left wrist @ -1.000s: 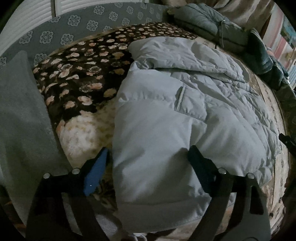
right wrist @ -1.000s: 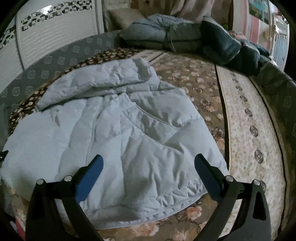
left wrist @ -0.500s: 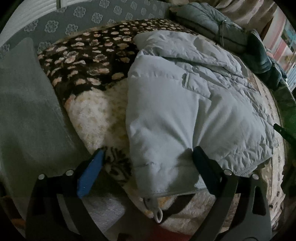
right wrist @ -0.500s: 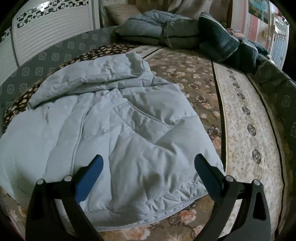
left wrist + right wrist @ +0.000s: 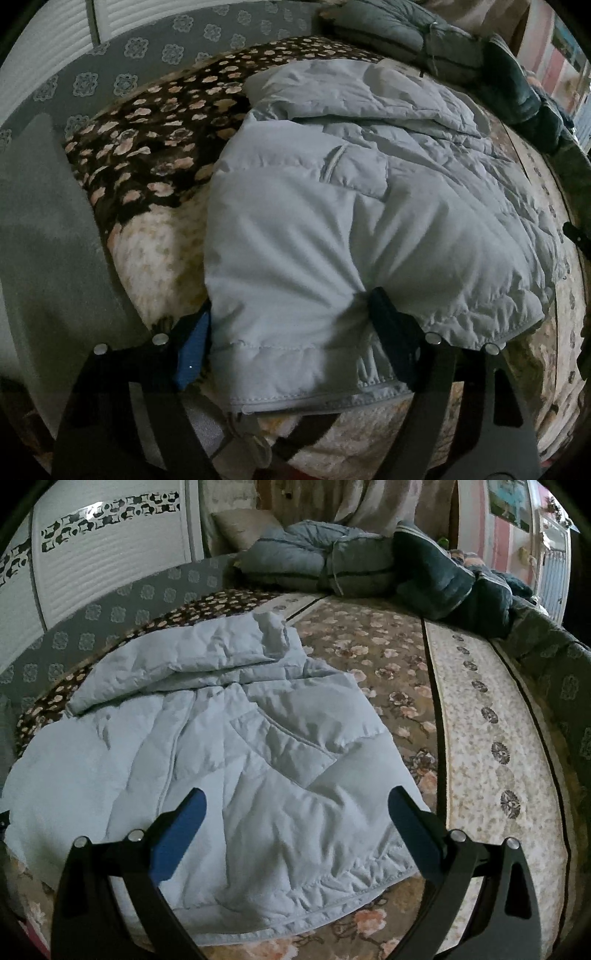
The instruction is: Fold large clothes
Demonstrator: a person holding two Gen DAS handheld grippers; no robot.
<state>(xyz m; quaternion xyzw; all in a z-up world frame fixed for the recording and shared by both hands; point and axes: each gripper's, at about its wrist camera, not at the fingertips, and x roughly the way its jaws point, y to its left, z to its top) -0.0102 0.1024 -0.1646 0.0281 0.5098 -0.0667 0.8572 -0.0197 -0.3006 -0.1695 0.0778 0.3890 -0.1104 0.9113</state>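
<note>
A large pale blue padded jacket (image 5: 351,206) lies spread on a floral bedspread; it also shows in the right wrist view (image 5: 229,760). My left gripper (image 5: 291,332) is open, its fingers straddling the jacket's near left corner, the right finger pressed into the fabric. My right gripper (image 5: 295,827) is open and empty, hovering just above the jacket's near hem (image 5: 295,915). A sleeve (image 5: 177,664) lies folded across the jacket's far part.
Folded grey-blue bedding (image 5: 317,561) and dark green bedding (image 5: 450,579) are piled at the far end of the bed. A grey patterned bed surround (image 5: 147,70) and white slatted doors (image 5: 107,554) stand on the left. A cream floral strip (image 5: 491,760) runs along the right.
The left gripper has moved forward over the jacket's near corner, so its fingers straddle the fabric. The right gripper has drawn back slightly and stays open above the hem.
</note>
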